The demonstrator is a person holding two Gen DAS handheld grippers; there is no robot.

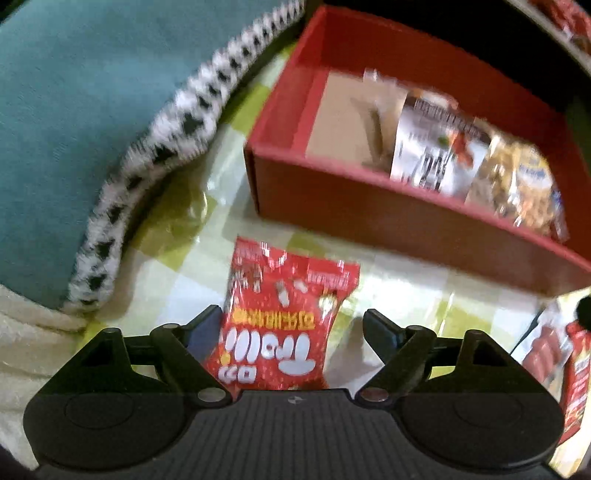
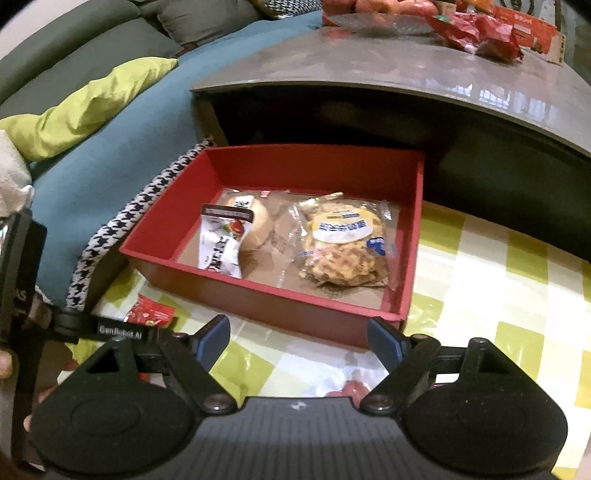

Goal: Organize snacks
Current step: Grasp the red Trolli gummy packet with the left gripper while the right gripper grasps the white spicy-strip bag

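A red box stands on a green-checked cloth. It holds a white packet with a bun under it and a clear-wrapped crunchy snack. A red snack bag lies on the cloth in front of the box, between the fingers of my open left gripper; its left edge is next to the left finger. The bag's corner shows in the right wrist view. My right gripper is open and empty just before the box's front wall.
A teal cushion with houndstooth trim lies left of the box. A low grey table with red wrappers stands behind it. More red packets lie at the right on the cloth.
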